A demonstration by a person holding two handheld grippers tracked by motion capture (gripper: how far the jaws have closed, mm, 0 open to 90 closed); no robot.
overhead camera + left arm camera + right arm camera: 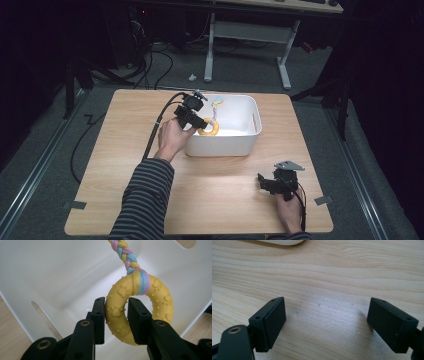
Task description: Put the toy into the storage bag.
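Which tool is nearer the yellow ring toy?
Left. The left tool is clamped on the yellow ring toy over the white bin; the right tool sits open over bare table, well away.

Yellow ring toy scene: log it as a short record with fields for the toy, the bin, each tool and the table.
toy: yellow ring with raised paw prints and a plaited pastel rope tied round it
bin: white tub on the table, handle slots in its walls
left tool: shut on the ring, one jaw through its hole, held over the tub's inside
right tool: jaws wide open with nothing between them, low over bare wood near the table's front right
table: light wood top
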